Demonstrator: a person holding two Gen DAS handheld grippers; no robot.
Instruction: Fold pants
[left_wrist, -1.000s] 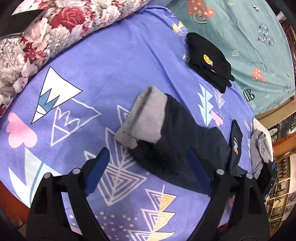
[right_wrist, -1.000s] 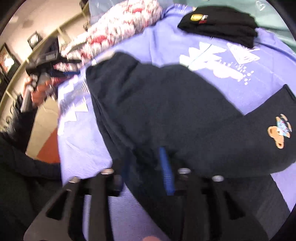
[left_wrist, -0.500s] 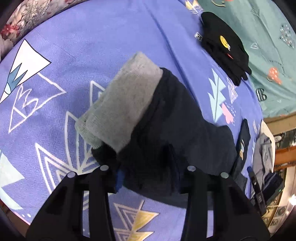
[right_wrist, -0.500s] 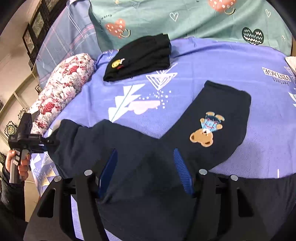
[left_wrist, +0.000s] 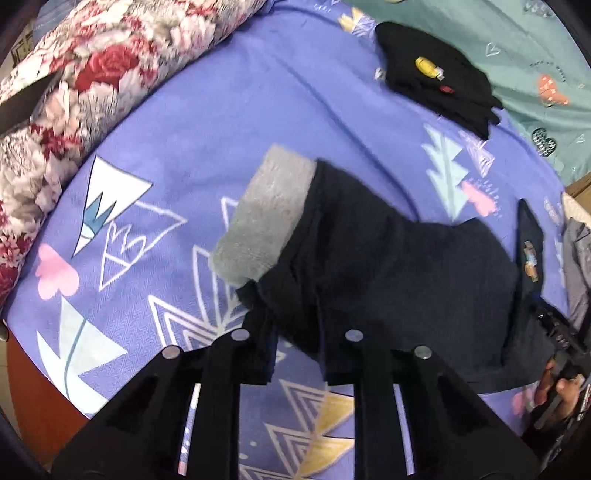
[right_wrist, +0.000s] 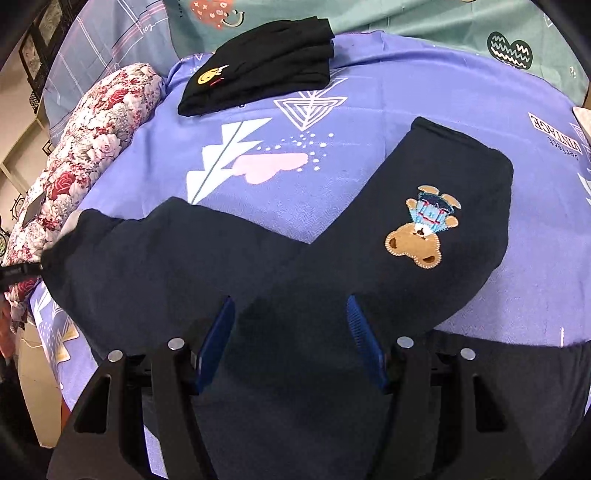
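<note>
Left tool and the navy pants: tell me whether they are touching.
Touching. The left wrist view shows the left tool closed on a bunched edge of the navy pants, with dark cloth pinched between its fingers.

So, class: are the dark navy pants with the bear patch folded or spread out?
Spread: the dark navy pants lie with both legs splayed apart on the purple bedsheet.

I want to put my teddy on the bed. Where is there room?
Free: the purple sheet between the black stack and the two pant legs, and in the left view the strip between the flowered pillow and the grey cuff. Crowded: near both tools, under the pants.
</note>
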